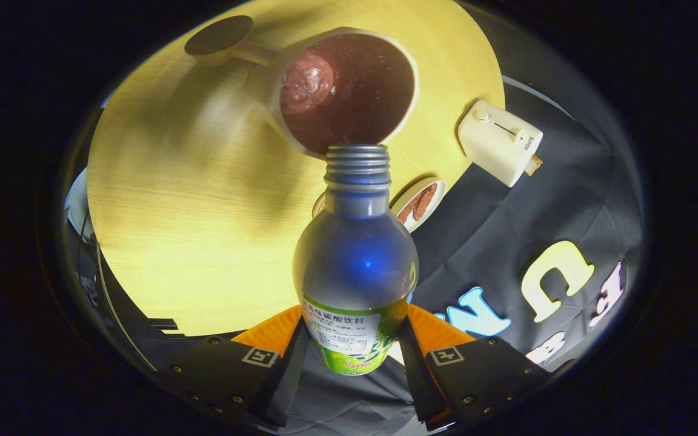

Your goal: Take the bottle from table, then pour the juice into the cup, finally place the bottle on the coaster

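My gripper (352, 339) is shut on a silver-blue metal bottle (355, 260) with a green label, held between both fingers by its lower body. The bottle has no cap and is tipped forward, its threaded neck (358, 163) right at the rim of a white cup (337, 91). The cup stands on the round wooden table (191, 206) and holds dark reddish juice with foam at one side. A dark round coaster (219, 35) lies on the table just beyond the cup.
A cream toaster-like box (499, 142) sits at the table's rim, to the right of the cup. A small white dish (418, 203) with brown pieces lies near the table edge behind the bottle's shoulder. Black cloth hangs beyond the table.
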`<state>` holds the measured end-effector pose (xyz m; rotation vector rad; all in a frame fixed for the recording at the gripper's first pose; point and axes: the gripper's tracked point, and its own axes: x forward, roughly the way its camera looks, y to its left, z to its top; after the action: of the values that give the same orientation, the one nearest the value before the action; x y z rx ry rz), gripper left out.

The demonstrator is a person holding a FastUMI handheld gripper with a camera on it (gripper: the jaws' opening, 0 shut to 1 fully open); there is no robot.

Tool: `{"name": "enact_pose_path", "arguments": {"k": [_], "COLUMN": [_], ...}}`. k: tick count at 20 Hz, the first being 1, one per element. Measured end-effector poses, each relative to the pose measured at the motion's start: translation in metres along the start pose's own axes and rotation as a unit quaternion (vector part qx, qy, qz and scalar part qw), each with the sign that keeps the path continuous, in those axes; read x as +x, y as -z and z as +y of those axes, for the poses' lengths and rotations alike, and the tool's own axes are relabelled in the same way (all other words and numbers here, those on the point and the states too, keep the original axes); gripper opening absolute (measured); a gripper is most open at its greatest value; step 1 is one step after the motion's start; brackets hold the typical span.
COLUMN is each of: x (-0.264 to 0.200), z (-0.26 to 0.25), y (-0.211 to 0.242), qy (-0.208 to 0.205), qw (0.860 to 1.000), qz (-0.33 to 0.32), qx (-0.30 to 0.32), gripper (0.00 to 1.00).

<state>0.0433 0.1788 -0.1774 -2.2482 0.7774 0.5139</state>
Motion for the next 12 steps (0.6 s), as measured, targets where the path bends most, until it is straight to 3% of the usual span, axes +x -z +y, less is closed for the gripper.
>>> {"name": "enact_pose_path", "arguments": {"k": [7, 12], "x": [0.007, 0.016], "z": [0.021, 0.047], "y": [-0.008, -0.014], "qy": [-0.032, -0.068], "qw": [0.996, 0.979], "qz": [-0.037, -0.077], "qx": [0.079, 0.176], "gripper": [0.75, 0.75]}}
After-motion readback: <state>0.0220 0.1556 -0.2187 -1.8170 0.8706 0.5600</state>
